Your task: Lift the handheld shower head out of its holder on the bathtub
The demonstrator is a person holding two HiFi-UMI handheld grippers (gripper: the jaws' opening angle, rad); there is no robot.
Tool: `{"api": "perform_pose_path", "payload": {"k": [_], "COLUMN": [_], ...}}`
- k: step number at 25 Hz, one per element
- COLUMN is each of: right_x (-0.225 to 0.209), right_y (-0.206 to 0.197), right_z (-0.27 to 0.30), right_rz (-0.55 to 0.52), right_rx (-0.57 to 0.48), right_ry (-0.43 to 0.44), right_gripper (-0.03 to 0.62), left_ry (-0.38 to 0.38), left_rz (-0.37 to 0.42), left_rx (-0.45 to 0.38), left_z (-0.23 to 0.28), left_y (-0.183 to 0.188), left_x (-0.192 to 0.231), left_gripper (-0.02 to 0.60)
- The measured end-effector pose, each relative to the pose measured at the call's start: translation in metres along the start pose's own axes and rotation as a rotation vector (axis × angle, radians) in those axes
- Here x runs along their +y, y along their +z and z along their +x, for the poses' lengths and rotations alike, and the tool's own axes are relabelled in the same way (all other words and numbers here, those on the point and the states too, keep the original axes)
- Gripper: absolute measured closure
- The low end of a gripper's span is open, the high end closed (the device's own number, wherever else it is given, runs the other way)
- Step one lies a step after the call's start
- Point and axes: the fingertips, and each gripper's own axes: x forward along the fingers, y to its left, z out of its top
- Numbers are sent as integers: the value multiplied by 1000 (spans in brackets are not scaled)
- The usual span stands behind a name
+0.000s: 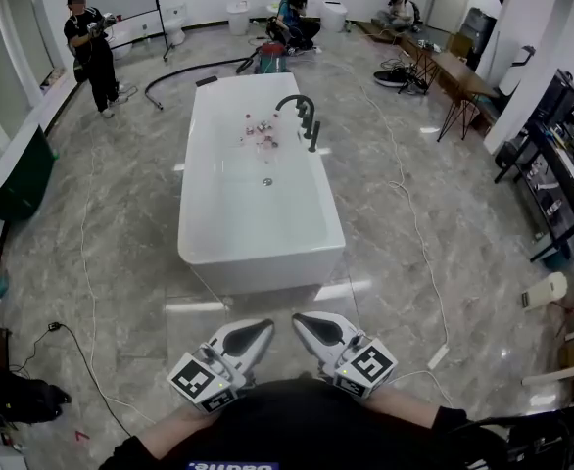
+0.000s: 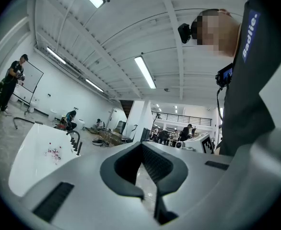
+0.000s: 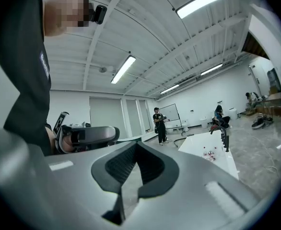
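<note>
A white freestanding bathtub (image 1: pixel 197 179) stands in the middle of the marble floor. On its far right rim a black arched faucet (image 1: pixel 297 102) rises, and the black handheld shower head (image 1: pixel 313 135) stands upright in its holder beside it. Both grippers are far from the tub, close to my body at the bottom of the head view. My left gripper (image 1: pixel 265 327) and right gripper (image 1: pixel 300 321) point toward each other, jaws closed, nothing held. The tub (image 2: pixel 29 153) and shower head (image 2: pixel 79 148) show small past the left gripper (image 2: pixel 141 147); the shower head (image 3: pixel 225 141) also appears beyond the right gripper (image 3: pixel 136 146).
Several small pink items (image 1: pixel 259 131) lie inside the tub near the faucet. Cables (image 1: pixel 412 213) run over the floor to the right and left. A person (image 1: pixel 91 52) stands at the far left, others sit at the back. Tables and racks (image 1: pixel 551 174) line the right side.
</note>
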Motion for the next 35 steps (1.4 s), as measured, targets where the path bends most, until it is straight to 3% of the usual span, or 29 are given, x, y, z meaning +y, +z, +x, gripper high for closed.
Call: {"api": "perform_pose_path", "payload": {"k": [4, 9, 15, 21, 25, 35], "right_x": [-10, -39, -79, -138, -184, -283], "right_y": [-3, -1, 7, 4, 19, 48], "right_z": [-8, -15, -12, 41, 101, 247], "right_rz": [-11, 11, -4, -12, -28, -26], "right_rx": [6, -4, -4, 25, 22, 17], "right_ry": [-13, -27, -32, -70, -105, -211], "right_gripper": [592, 592, 592, 592, 592, 592], "left_ry": [-16, 43, 54, 39, 11, -140], "left_rz": [-2, 26, 33, 18, 27, 44], "left_rx": [-39, -13, -25, -48, -45, 3], "left_z": [9, 24, 50, 83, 110, 162], "left_y": [16, 2, 7, 22, 46, 91], "left_x": [-9, 0, 18, 90, 162, 318], "left_gripper": [581, 581, 581, 581, 581, 581]}}
